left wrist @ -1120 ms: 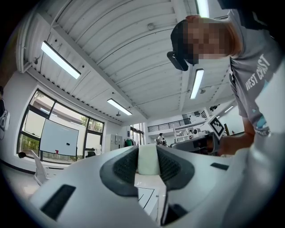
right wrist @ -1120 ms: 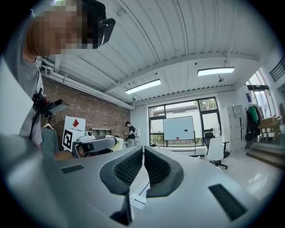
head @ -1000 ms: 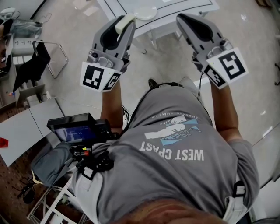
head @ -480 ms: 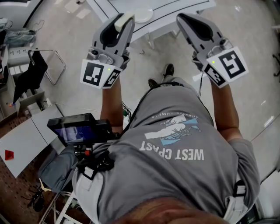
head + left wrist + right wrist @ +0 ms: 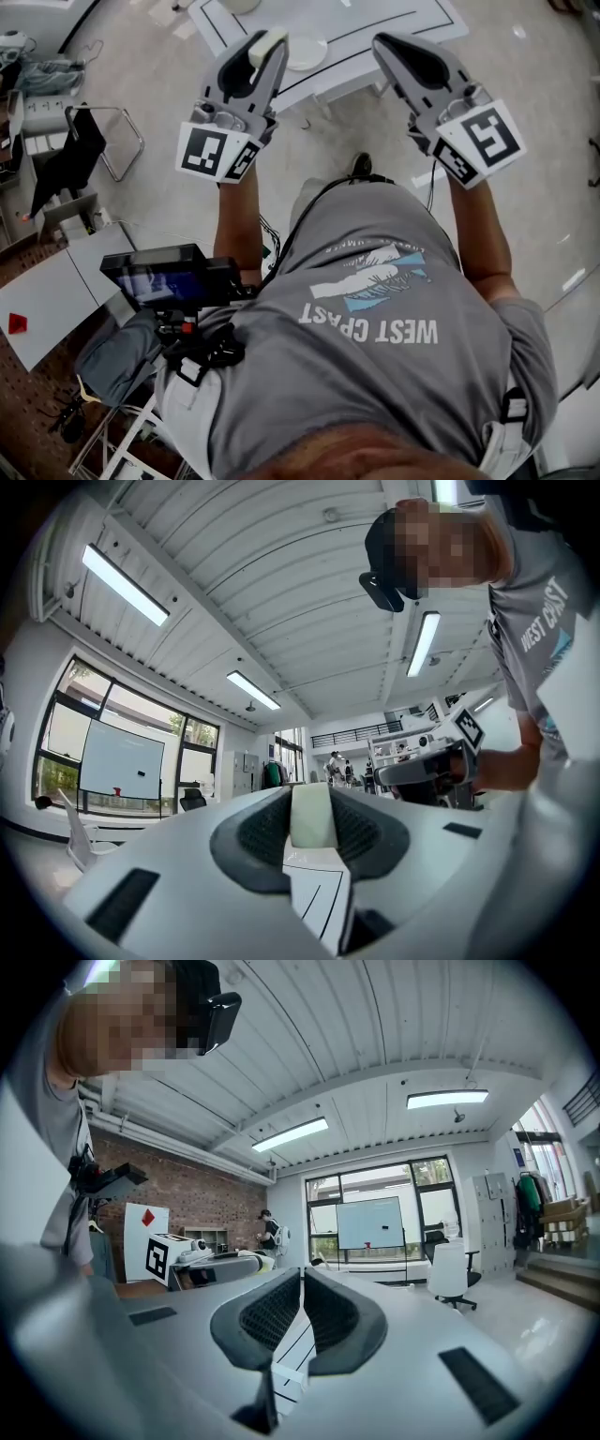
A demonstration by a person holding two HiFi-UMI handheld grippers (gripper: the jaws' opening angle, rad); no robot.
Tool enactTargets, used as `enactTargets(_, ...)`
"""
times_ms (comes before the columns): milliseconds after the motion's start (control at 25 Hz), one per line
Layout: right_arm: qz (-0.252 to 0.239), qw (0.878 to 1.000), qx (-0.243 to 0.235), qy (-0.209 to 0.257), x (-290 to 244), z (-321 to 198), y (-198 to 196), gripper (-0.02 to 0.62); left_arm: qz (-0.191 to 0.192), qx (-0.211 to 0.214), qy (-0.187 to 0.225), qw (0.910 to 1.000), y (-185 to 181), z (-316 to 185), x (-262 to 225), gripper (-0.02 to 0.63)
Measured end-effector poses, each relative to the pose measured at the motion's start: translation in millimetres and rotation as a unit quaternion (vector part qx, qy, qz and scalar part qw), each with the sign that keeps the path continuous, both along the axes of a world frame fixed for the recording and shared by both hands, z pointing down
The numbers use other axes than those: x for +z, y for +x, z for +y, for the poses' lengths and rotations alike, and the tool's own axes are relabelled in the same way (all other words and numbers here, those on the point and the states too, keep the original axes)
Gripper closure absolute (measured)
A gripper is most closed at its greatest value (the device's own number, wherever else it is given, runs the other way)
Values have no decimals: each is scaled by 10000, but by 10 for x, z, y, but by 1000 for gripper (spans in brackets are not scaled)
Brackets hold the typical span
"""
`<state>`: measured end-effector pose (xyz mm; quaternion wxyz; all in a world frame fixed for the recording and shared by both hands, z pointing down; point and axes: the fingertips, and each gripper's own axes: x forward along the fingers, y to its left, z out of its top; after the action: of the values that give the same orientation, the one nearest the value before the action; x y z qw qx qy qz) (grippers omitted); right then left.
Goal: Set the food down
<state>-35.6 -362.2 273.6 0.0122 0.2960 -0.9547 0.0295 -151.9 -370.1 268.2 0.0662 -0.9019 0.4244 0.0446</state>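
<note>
In the head view my left gripper [image 5: 266,45] is shut on a pale cream block of food [image 5: 265,49], which sticks out between its fingertips. It hangs in the air over the near edge of a white table [image 5: 375,23], close to a white plate [image 5: 307,53] on it. The left gripper view shows the block of food [image 5: 311,815] clamped between the dark pads. My right gripper [image 5: 382,41] is level beside it, jaws together with nothing in them. In the right gripper view its pads [image 5: 277,1314] meet at the tips.
The white table has black lines on its top. On the floor to the left stand a metal chair [image 5: 117,141] with a dark garment and a grey desk [image 5: 47,291]. A monitor rig [image 5: 164,277] hangs at my waist. An office chair [image 5: 453,1274] and a distant person [image 5: 268,1227] are across the room.
Both grippers have moved forward together toward the white table, and more of its top and the plate has come into view. The left gripper's grip on the food is unchanged.
</note>
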Motion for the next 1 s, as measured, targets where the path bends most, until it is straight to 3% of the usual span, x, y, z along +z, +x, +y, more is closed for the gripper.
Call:
enactTargets(200,37,9999,-86,-54,24,-87,0,580,-201,-143,-66,9997,10,-131,74,501)
enactTargets(760,153,9984,171,-524,352,282,48,580,-561,-72,-847,9948,1,-127,877,501)
enactTargets(1000,164,9969,172,-754,461,-368,-118,580,-785,-182,-1310,9881,-203,-890,1344,500)
